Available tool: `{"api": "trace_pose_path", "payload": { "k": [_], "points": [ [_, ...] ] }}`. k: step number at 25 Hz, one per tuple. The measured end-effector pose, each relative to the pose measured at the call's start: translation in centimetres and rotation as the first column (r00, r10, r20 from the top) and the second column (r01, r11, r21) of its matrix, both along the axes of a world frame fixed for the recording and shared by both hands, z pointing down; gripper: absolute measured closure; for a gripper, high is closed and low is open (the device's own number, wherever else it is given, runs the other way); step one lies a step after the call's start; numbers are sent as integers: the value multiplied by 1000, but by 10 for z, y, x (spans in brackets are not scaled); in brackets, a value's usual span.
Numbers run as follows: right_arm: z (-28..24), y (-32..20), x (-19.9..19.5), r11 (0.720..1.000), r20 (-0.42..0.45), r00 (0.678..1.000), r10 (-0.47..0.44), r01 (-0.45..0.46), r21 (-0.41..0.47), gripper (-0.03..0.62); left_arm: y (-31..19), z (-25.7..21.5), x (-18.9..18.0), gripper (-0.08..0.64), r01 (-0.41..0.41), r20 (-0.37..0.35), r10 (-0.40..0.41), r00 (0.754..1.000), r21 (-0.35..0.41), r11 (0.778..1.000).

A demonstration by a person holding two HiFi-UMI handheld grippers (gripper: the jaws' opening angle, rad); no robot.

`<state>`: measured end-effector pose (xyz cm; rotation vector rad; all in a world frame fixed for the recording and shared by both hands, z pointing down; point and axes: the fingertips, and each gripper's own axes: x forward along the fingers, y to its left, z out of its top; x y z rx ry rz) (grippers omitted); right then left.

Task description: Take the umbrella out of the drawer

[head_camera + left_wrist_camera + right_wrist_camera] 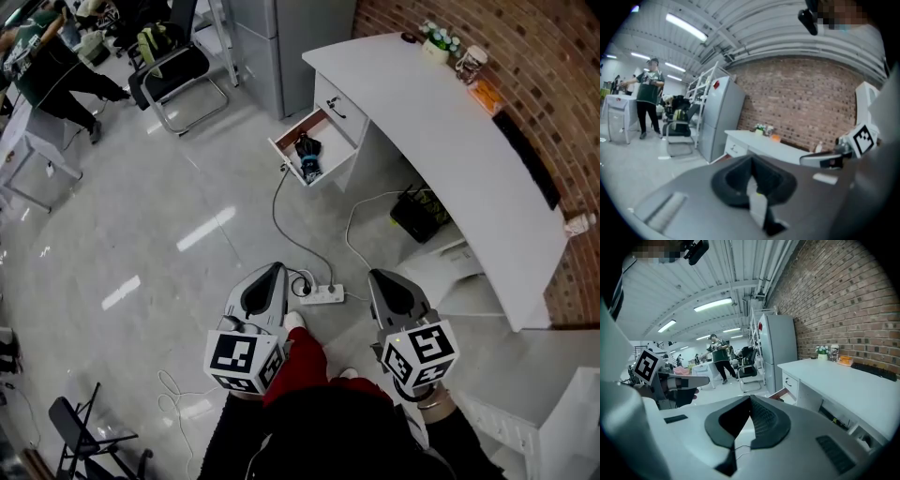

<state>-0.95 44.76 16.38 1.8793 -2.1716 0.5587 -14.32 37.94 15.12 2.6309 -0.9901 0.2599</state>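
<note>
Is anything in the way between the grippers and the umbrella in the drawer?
Nothing blocks it. The drawer is open, the umbrella uncovered. Between it and the left gripper and right gripper lies only floor with a power strip and cables.

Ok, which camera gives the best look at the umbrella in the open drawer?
The head view: it looks down into the open drawer, where the umbrella lies in full sight. The right gripper view catches only the drawer edge-on, its contents hidden. The left gripper view shows no umbrella at all.
</note>
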Motion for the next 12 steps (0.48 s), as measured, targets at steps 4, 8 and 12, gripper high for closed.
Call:
{"api": "trace_pose_path", "payload": {
  "k": [4, 8, 12],
  "points": [
    [6, -32, -10, 999, -7, 1000, 9, -9, -31, 594, -35, 5, -11, 557, -11, -13, 11, 1000, -16, 1000],
    [8, -57, -13, 998, -22, 999, 34, -35, -53, 594, -61, 7, -24, 557, -21, -36, 20, 999, -19, 1000],
    [1, -75, -15, 998, -65, 997, 36, -40, -57, 594, -78, 5, -38, 557, -10, -60, 9, 998, -20, 1000]
  ]
}}
